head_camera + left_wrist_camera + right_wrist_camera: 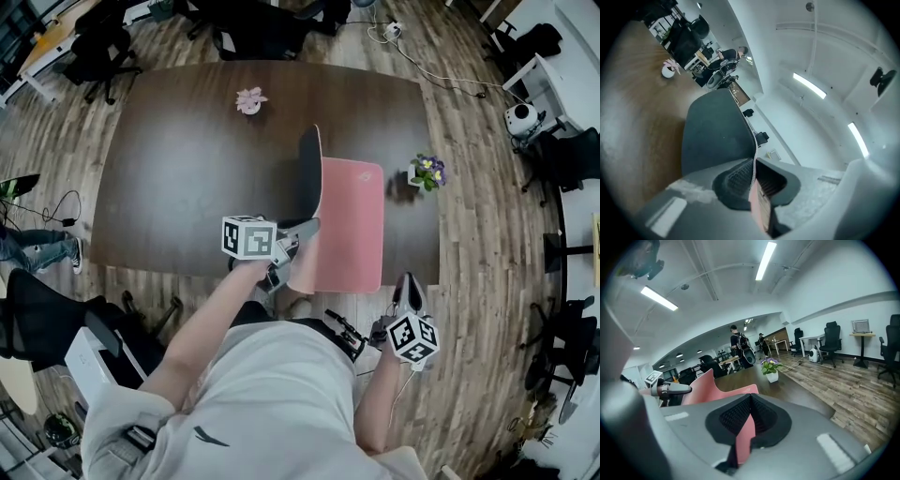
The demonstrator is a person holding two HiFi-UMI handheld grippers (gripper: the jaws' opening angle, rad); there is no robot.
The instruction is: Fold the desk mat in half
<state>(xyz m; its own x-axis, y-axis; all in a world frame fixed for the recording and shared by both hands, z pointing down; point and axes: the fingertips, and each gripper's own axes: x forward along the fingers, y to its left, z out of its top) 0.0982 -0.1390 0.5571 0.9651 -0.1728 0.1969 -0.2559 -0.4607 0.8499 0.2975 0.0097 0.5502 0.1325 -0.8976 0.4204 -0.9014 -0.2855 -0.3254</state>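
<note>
Fold midway: mat (pixel 352 225) half stands upright, not yet laid over | my left tool (pixel 305 228) and right tool (pixel 409 283) both clench its edge

One near corner of the desk mat (pixel 352 225) is hidden, probably within the left gripper (pixel 307 228).

Desk mat (pixel 352 225) lies on the table's (pixel 187 169) near right part; right flowerpot (pixel 427 174) beside it; far flowerpot (pixel 250 100) behind.

The left gripper (pixel 753 174) fingers (pixel 737 180) pinch the desk mat (pixel 717 136) edge, its dark underside upright over the table (pixel 633 117).
</note>
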